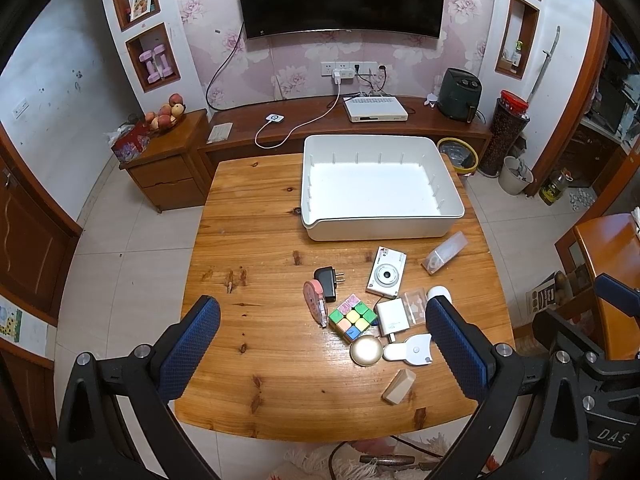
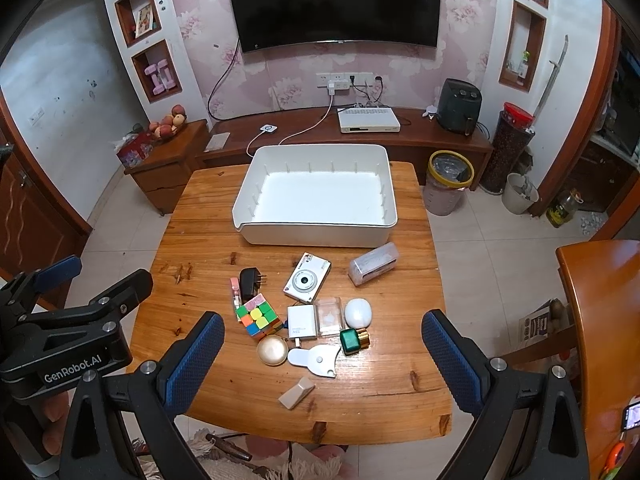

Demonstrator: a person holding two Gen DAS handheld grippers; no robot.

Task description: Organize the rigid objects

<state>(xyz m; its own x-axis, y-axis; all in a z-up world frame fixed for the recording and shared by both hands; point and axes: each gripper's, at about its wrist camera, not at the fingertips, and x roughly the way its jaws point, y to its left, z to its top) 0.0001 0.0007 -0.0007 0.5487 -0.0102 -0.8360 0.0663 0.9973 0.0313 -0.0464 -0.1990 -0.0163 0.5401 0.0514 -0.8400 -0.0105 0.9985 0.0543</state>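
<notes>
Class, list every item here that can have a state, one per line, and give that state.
white bin: empty, upright on the table
left gripper: open, holding nothing
right gripper: open, holding nothing
television: screen dark
camera: lying flat, lens up
puzzle cube: scrambled
black charger: unplugged, prongs out
waste bin: lined, uncovered

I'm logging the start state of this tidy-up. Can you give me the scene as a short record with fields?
surface: wooden table
container: white bin, nothing in it, at the table's far side
loose items: white camera, colour cube, black plug adapter, round gold case, green bottle, white egg-shaped item, all outside the bin
left gripper: open, holding nothing
right gripper: open, holding nothing
</notes>
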